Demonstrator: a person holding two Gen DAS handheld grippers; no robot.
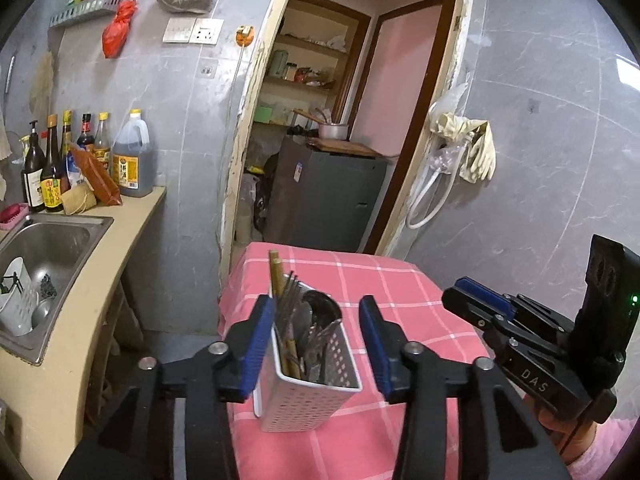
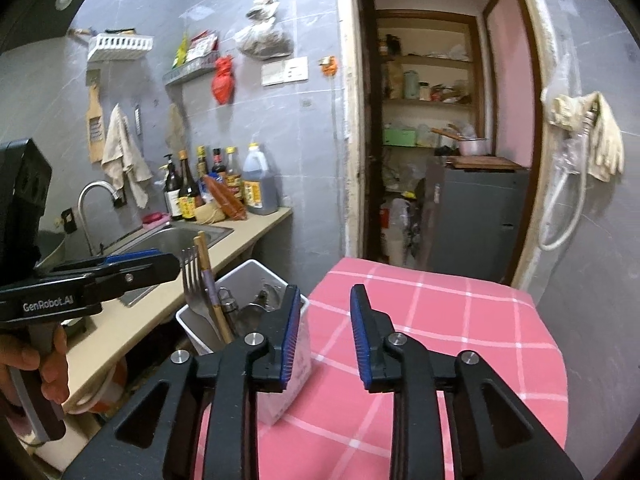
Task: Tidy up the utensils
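The white utensil holder [image 1: 308, 376] stands on the pink checked tablecloth [image 1: 420, 320] at its near left edge, with forks, a spoon and chopsticks [image 1: 275, 276] upright inside; the left gripper [image 1: 316, 344] straddles it, jaws apart, pads not pressing; the right gripper [image 2: 325, 332] is parted and empty beside it; the sorting looks essentially done, judging by the bare cloth.

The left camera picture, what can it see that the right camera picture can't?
Only the left view shows a white cup lying in the sink, and the right gripper off to its side. Only the right view shows the tap, a rag hanging on the wall, and the left gripper. Both show the white utensil holder with a fork and chopsticks, on the pink checked cloth.
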